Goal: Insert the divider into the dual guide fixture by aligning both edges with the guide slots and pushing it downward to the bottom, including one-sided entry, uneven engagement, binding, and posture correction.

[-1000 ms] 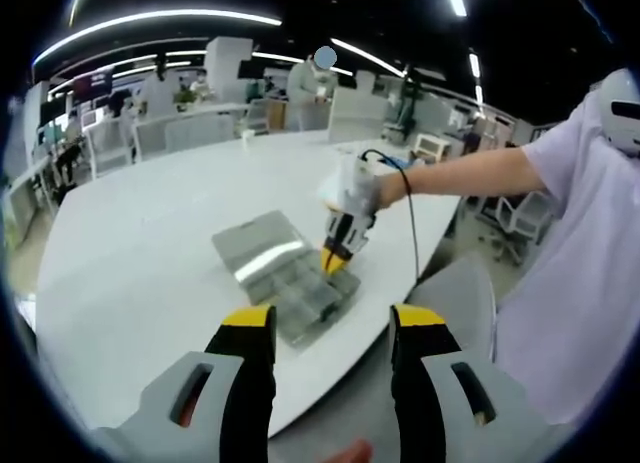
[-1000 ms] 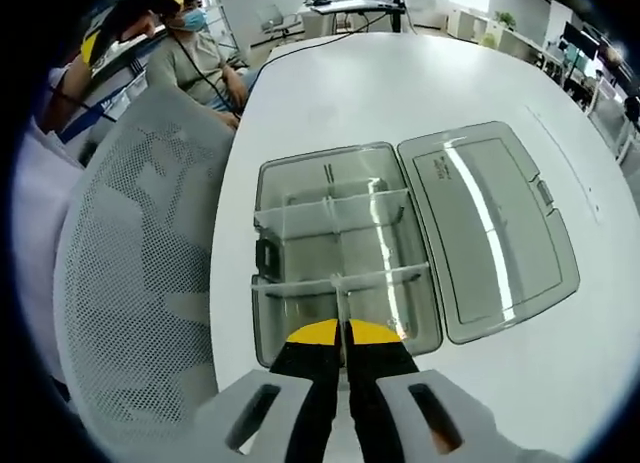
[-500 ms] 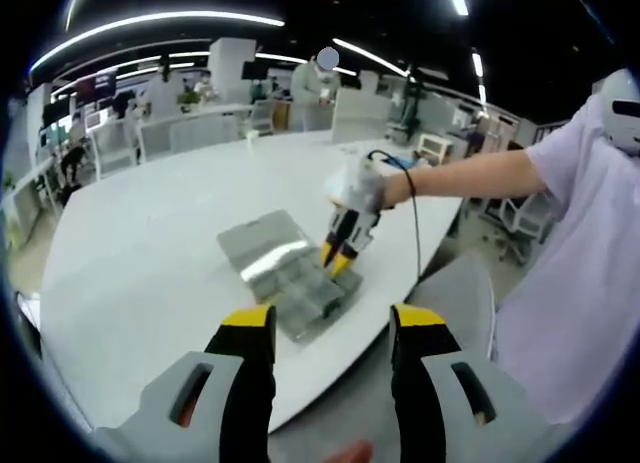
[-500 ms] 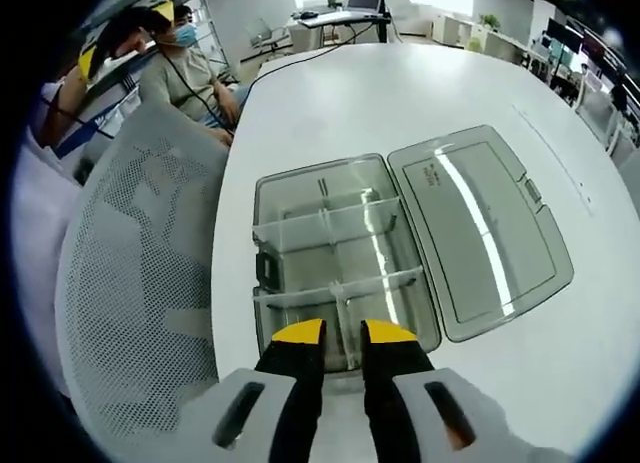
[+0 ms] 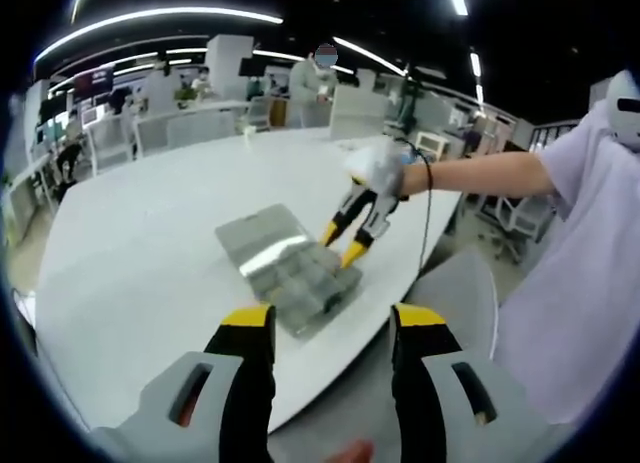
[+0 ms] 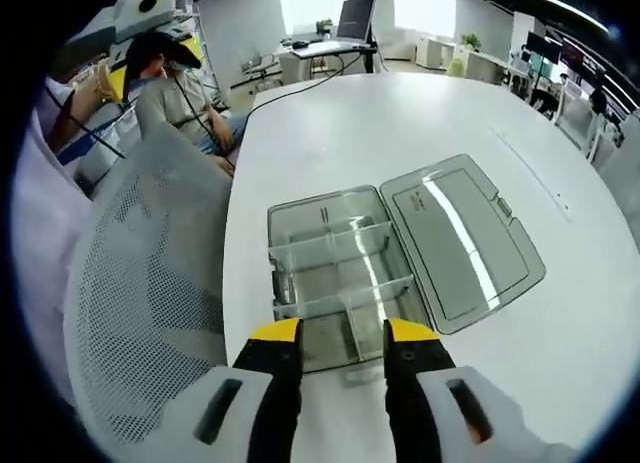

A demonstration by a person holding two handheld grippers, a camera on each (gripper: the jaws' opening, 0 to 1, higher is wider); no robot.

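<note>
An open-plan office: long ceiling light strips (image 5: 150,21), rows of desks (image 5: 190,111), mesh office chairs (image 6: 140,283), a computer monitor (image 6: 358,15).

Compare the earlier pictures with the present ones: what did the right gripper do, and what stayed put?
The right gripper opened, letting go of the short divider, and drew back up from the clear box. The divider stays standing in the box; the lid stays open; the left gripper stays open, off the table.

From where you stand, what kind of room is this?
Most likely an open-plan office or lab: a big white table, a mesh office chair, a desk with a monitor behind, and long ceiling light strips.
</note>
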